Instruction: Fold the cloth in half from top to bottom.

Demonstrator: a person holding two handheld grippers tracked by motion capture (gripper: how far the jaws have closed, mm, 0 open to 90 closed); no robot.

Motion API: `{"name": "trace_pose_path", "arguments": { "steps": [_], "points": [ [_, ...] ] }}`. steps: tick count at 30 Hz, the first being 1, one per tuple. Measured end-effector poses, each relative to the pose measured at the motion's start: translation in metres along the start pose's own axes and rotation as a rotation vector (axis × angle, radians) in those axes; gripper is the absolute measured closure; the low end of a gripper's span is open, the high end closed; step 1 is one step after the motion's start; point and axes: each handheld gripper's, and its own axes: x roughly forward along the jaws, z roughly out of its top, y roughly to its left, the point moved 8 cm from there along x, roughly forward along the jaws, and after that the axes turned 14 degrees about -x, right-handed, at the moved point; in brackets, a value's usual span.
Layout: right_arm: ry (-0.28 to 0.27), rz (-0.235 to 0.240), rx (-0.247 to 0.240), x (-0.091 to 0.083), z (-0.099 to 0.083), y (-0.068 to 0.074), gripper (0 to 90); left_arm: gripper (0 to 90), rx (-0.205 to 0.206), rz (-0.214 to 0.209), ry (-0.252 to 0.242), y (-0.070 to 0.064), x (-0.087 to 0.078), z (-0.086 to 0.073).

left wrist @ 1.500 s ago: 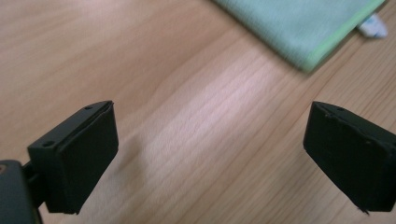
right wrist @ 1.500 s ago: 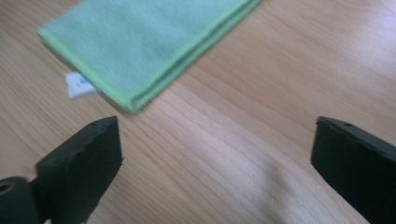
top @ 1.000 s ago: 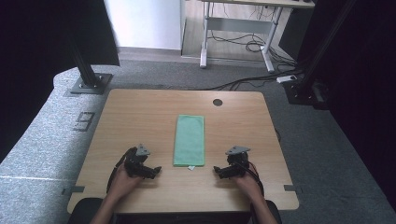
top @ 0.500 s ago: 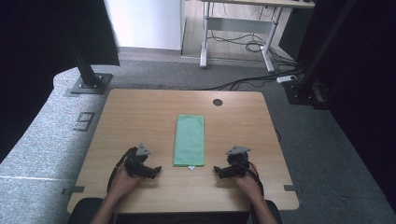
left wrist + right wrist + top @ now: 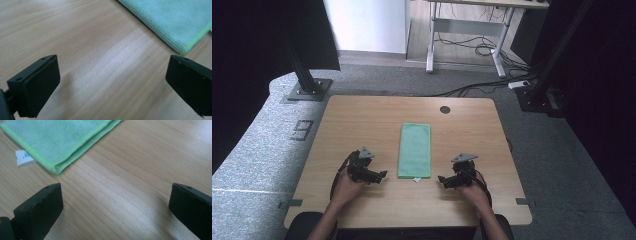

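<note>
The left gripper (image 5: 382,174) and right gripper (image 5: 442,179) are held spread and empty, at nine and three o'clock of the folded green cloth's (image 5: 414,149) near edge. Bare tabletop (image 5: 362,120) is left around the centred cloth, its white tag (image 5: 23,158) protruding.

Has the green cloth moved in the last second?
No. The cloth lies in the same spot below the table's round hole, both grippers apart from it.

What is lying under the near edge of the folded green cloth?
A small white tag sticks out from under the green cloth at its near edge, flat on the wooden table. How far the tag goes under the cloth is covered, and anything else beneath is hidden too.
</note>
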Motion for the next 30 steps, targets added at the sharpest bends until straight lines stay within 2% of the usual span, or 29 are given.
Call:
{"name": "trace_pose_path", "arguments": {
  "steps": [6, 8, 9, 10, 11, 12, 13, 14, 15, 18, 19, 20, 22, 25, 29, 30],
  "points": [
    [-0.013, 0.005, 0.003, 0.006, 0.015, -0.001, 0.0, 0.0, 0.009, 0.007, -0.014, -0.001, 0.009, 0.018],
    [-0.011, 0.009, 0.0, 0.009, 0.021, -0.001, 0.0, 0.0, 0.023, 0.02, -0.018, -0.002, 0.018, 0.032],
    [-0.011, 0.009, 0.0, 0.009, 0.021, -0.001, 0.0, 0.0, 0.023, 0.02, -0.018, -0.002, 0.018, 0.032],
    [-0.001, 0.011, -0.008, 0.014, 0.025, 0.0, 0.0, 0.0, 0.028, 0.028, -0.021, -0.001, 0.024, 0.042],
    [-0.001, 0.011, -0.008, 0.014, 0.025, 0.0, 0.0, 0.0, 0.028, 0.028, -0.021, -0.001, 0.024, 0.042],
    [0.003, 0.01, -0.012, 0.018, 0.03, 0.001, 0.0, 0.0, 0.027, 0.037, -0.027, 0.0, 0.03, 0.051],
    [0.003, 0.01, -0.012, 0.018, 0.03, 0.001, 0.0, 0.0, 0.027, 0.037, -0.027, 0.0, 0.03, 0.051],
    [0.007, 0.009, -0.019, 0.023, 0.035, 0.002, 0.0, 0.0, 0.028, 0.04, -0.032, 0.0, 0.037, 0.059],
    [0.007, 0.009, -0.019, 0.023, 0.035, 0.002, 0.0, 0.0, 0.028, 0.04, -0.032, 0.0, 0.037, 0.059],
    [0.022, 0.001, -0.029, 0.03, 0.042, 0.001, 0.0, 0.0, 0.036, 0.065, -0.042, 0.0, 0.05, 0.074],
    [0.022, 0.001, -0.029, 0.03, 0.042, 0.001, 0.0, 0.0, 0.036, 0.065, -0.042, 0.0, 0.05, 0.074],
    [0.023, -0.004, -0.027, 0.033, 0.044, 0.001, 0.0, 0.0, 0.031, 0.064, -0.046, 0.001, 0.057, 0.081],
    [0.026, -0.003, -0.027, 0.035, 0.045, 0.001, 0.0, 0.0, 0.025, 0.063, -0.048, 0.001, 0.06, 0.083],
    [0.044, -0.013, -0.039, 0.042, 0.047, 0.001, 0.0, 0.0, 0.017, 0.071, -0.037, 0.002, 0.074, 0.087],
    [0.062, -0.013, -0.041, 0.047, 0.043, 0.003, 0.0, 0.0, 0.052, 0.098, 0.009, 0.001, 0.083, 0.078],
    [0.06, -0.009, -0.034, 0.047, 0.043, 0.003, 0.0, 0.0, 0.049, 0.094, 0.002, 0.001, 0.082, 0.077]
  ]
}}
